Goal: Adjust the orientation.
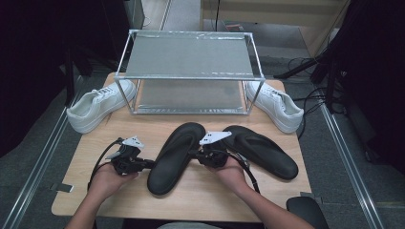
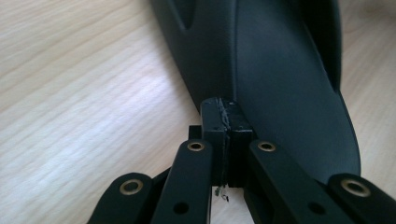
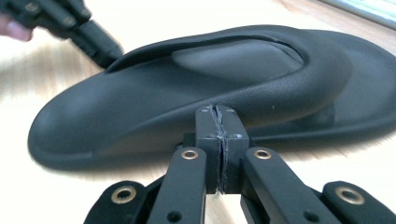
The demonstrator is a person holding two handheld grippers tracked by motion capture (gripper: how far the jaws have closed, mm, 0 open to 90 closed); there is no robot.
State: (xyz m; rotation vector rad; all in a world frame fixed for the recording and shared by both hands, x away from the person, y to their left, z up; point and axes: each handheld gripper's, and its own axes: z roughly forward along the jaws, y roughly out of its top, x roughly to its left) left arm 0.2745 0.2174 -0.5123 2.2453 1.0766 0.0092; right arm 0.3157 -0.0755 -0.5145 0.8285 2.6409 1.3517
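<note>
My left claw (image 1: 149,164) and right claw (image 1: 197,155) are both clenched with nothing between the jaws. The black sandal (image 1: 173,157) lies flat on the surface (image 1: 95,148) between them, each claw's tip at one of its edges.

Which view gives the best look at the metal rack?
The high view: the metal rack stands whole at the table's far side, both shelves visible, a white sneaker at each end. The right gripper view catches a pale sliver, top right.

No text, label, brand, number or sign can be read anywhere in these pictures
</note>
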